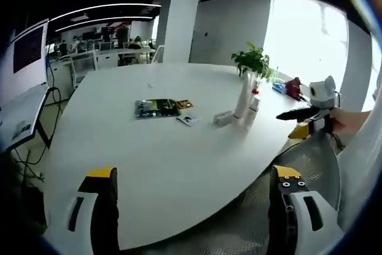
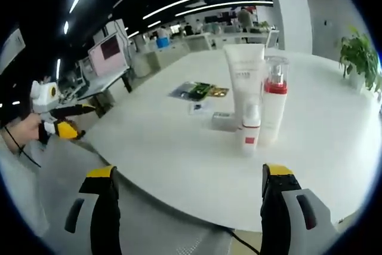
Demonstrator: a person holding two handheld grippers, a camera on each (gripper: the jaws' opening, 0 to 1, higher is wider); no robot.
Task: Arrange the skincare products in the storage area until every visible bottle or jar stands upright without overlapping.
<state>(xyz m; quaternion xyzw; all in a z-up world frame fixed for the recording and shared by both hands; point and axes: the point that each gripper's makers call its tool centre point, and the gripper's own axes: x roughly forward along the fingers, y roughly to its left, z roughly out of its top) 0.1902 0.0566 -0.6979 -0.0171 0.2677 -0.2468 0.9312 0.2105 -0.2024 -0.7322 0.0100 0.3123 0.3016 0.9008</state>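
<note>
Bottles stand in a tight cluster on the white worktop (image 2: 179, 147), just past the middle of the right gripper view: a tall white tube (image 2: 244, 85) standing on its cap end, a pump bottle with a red band (image 2: 274, 103) at its 3 o'clock and touching or nearly so, and a small white bottle with a red label (image 2: 251, 128) in front of them. A flat pale item (image 2: 224, 121) lies at the tube's 9 o'clock; whether it is a fallen product or a box I cannot tell. Farther back lie a green packet (image 2: 199, 91) and a small card (image 2: 199, 108).

The right gripper (image 2: 190, 183) hangs off the worktop's near edge, jaws wide and empty. The left gripper (image 1: 192, 186) is likewise spread wide with nothing between its jaws, and is well apart from the cluster, which sits at about 2 o'clock in the left gripper view beside a potted plant (image 1: 253, 61).

All three upright pieces look light and plastic, smooth enough to slip and easy to topple, the tall tube most of all, being top-heavy and soft-walled. A hold low on the body, below the middle, would likely suit each; the pump bottle's clear cap looks loose and should be avoided. The small bottle is likely best taken first, since it blocks the others.
</note>
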